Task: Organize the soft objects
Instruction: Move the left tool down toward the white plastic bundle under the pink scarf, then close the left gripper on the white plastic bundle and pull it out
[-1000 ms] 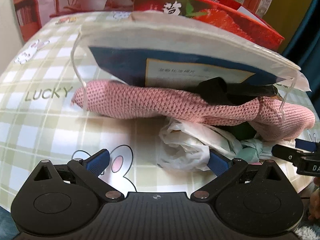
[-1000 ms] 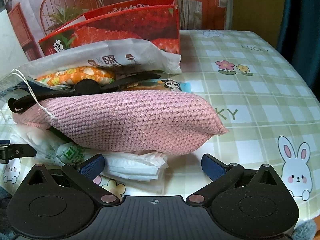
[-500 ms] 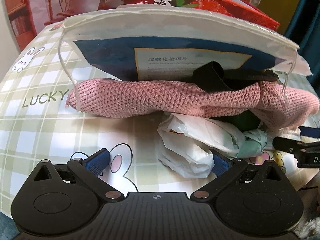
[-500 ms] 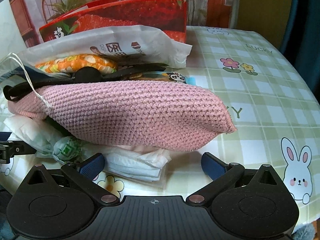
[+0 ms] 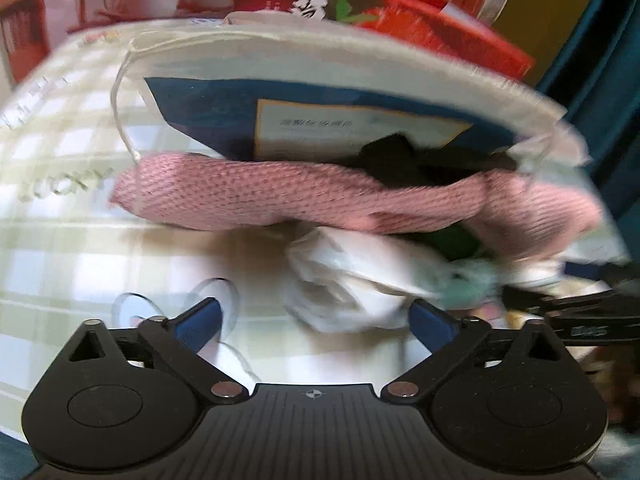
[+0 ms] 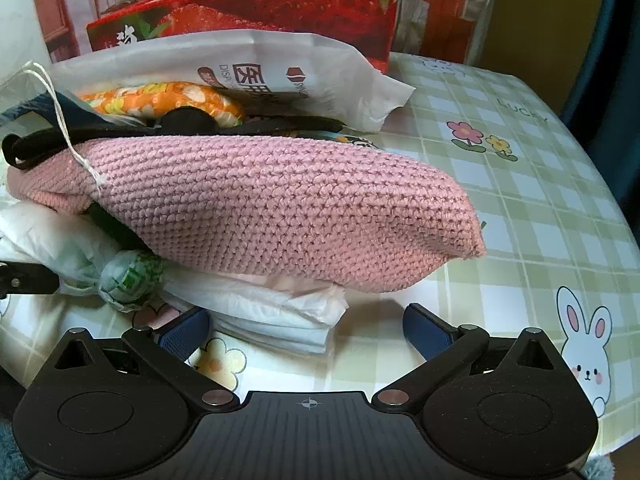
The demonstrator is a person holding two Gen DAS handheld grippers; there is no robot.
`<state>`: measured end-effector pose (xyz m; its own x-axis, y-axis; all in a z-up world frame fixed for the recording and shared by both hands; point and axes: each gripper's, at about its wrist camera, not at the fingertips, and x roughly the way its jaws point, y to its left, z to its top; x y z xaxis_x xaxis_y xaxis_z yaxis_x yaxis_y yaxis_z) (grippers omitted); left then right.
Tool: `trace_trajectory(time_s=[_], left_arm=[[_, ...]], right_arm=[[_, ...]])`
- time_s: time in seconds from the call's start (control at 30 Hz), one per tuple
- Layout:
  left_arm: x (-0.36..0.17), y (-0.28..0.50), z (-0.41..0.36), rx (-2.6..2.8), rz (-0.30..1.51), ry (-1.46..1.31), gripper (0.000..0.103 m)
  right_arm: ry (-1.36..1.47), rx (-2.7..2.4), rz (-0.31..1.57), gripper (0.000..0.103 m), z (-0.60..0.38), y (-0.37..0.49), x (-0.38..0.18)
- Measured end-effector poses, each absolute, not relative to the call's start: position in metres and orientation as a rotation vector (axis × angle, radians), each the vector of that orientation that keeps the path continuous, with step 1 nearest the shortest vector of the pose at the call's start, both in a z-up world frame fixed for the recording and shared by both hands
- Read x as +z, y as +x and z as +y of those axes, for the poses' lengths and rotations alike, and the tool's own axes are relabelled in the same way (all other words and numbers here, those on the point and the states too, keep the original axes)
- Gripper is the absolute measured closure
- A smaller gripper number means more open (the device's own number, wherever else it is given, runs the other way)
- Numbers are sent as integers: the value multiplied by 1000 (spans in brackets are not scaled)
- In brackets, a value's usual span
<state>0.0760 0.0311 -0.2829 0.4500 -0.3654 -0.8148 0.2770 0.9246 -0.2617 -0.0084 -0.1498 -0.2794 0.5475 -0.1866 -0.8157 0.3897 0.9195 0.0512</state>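
A pile of soft things lies on the checked tablecloth. A pink knitted pouch point(image 5: 280, 200) point(image 6: 280, 208) lies across it, under a black strap point(image 6: 180, 124). Beneath it are a crumpled white plastic bag point(image 5: 348, 292), a knotted green-and-white bag point(image 6: 128, 276) and a folded white stack point(image 6: 280, 312). My left gripper point(image 5: 314, 314) is closing, its jaws still wide; the crumpled bag lies between them beside the right finger, and the pads do not press it. My right gripper point(image 6: 306, 318) is open just in front of the folded stack.
Behind the pouch are a white drawstring bag point(image 5: 320, 60) holding a blue packet, an orange floral item point(image 6: 168, 100) and a printed white packet point(image 6: 280, 68). A red strawberry paper bag point(image 6: 260, 12) stands at the back. The tablecloth point(image 6: 540, 220) runs to the right.
The left view has turned blurry, its jaws stand a little narrower, and the crumpled bag sits further between them. The right view has drawn slightly closer to the pile and rolled a little.
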Motion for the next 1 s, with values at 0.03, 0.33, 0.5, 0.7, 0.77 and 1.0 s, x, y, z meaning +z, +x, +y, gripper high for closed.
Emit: trace_trajectory(time_s=[0.03,0.33,0.5,0.7,0.77,1.0], left_arm=[[-285,80,36,-418,1026,-119,12],[-276,74,30,-439,915,-155,19],[-263,59,28,-447,918,-194,43],[-263,53,34,-468,905,-207,57],[-264,53,35,-464,908,-211,58],[-269,55,33,-431,936,-203,58]], right_arm=[[256,-339,925,0,-152,-10,-278],[391,-247,868,1,-164,-20,-272],[393,-231,860,8,-162,-19,-271],[418,-225,843,18,-165,-22,-269],[422,-219,839,25,-165,-22,-268],[431,-214,827,41,-165,-25,-268]])
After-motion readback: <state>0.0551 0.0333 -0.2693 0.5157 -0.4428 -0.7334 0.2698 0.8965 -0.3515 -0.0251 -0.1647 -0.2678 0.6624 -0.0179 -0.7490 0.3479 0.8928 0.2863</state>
